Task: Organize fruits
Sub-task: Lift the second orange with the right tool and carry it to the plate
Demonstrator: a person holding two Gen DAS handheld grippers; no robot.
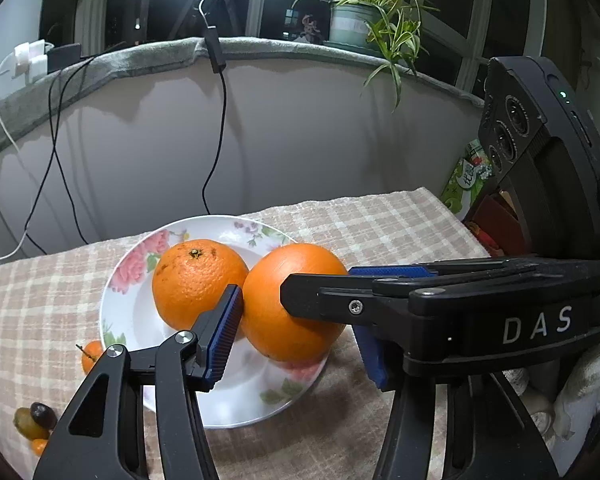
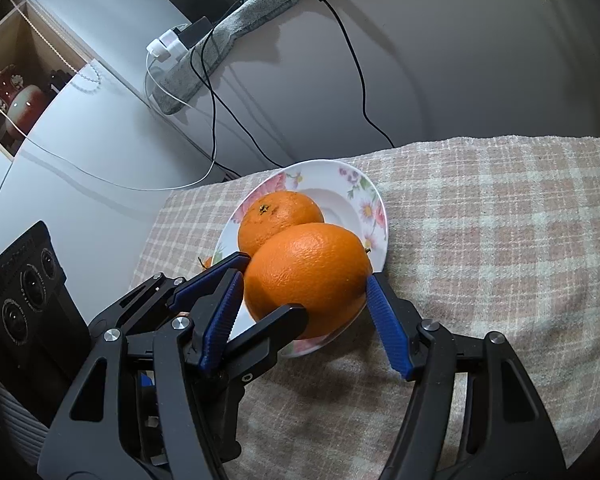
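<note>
Both grippers, left (image 1: pixel 296 332) and right (image 2: pixel 306 312), pinch one orange (image 2: pixel 308 280) above the plate's (image 2: pixel 364 184) five-o'clock rim.

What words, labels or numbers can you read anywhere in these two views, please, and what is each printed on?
"DAS": white letters on the black body of the right tool, seen from the left wrist camera.
Green package at the table's right edge: printed characters too small and blurred to read.
Plant pot on the sill: a pale band, any lettering illegible.
Right wrist view: no readable text.
</note>
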